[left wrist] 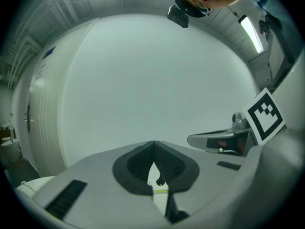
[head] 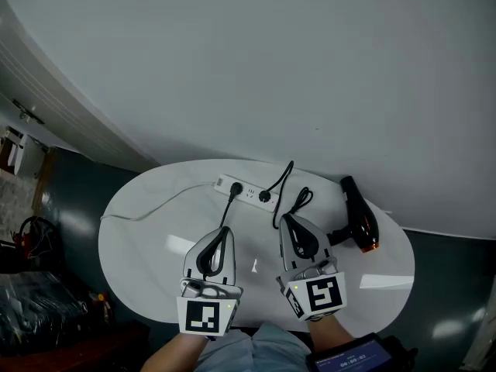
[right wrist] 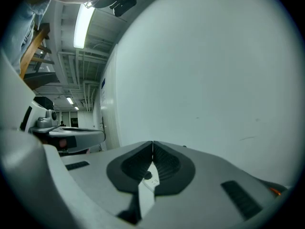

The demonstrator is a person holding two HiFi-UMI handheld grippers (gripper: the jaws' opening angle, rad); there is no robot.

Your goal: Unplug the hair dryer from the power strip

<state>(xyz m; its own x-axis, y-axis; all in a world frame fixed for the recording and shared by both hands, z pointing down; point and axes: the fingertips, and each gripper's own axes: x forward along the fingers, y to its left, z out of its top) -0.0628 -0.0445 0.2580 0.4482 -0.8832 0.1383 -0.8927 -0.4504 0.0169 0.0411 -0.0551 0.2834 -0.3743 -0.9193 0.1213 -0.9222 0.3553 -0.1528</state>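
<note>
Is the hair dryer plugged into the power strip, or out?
Plugged in, apparently: two black plugs sit in the power strip, and a cord loops from one toward the hair dryer.

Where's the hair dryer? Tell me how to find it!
Look at the white oval table. Near its far edge lies a white power strip, and right of it sits the hair dryer. It's the one big black thing, orange at one end.
</note>
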